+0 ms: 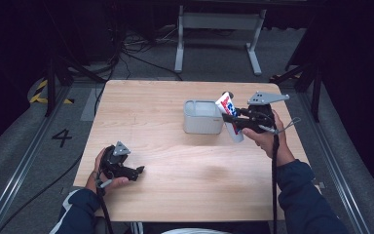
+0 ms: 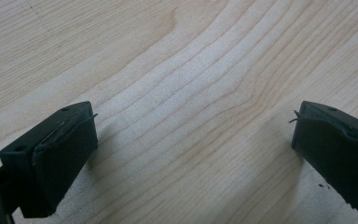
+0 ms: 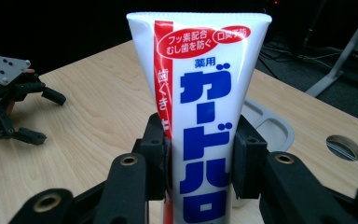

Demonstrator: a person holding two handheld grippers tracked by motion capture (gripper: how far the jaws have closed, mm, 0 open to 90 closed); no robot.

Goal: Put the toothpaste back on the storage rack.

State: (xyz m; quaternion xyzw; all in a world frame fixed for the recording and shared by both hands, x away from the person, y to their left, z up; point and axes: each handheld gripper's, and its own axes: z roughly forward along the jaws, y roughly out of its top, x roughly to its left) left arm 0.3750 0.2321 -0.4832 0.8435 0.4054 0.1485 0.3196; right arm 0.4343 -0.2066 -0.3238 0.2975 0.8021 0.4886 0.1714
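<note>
From where I stand, the wooden table (image 1: 165,146) carries little. The right gripper (image 1: 230,118) sits at about three o'clock on the tabletop, raised off the surface, with its jaws clamped on a white toothpaste tube (image 1: 229,113) printed in red and blue. In the high view the tube leans, its flat crimped end pointing up toward eleven o'clock and its lower end hanging below the jaws, clear of the wood. In the right gripper view the tube (image 3: 200,116) stands upright between the two black pads (image 3: 157,161), which press on it from either side around its lower half; the crimped end is at twelve o'clock.

Just beside the tube, at its nine o'clock in the high view, stands a grey rectangular bin (image 1: 202,117), near the table's centre and slightly toward two o'clock. The tube is next to the bin's right wall, above rim height; whether they touch I cannot tell. In the right gripper view part of a grey rim (image 3: 270,123) peeks out behind the tube.

The left gripper (image 1: 139,171) rests low at about eight o'clock on the table, held in the person's left hand (image 1: 104,175). Its jaws stand wide apart with bare wood grain (image 2: 186,93) between them, holding nothing. It is well apart from the tube and bin.
</note>
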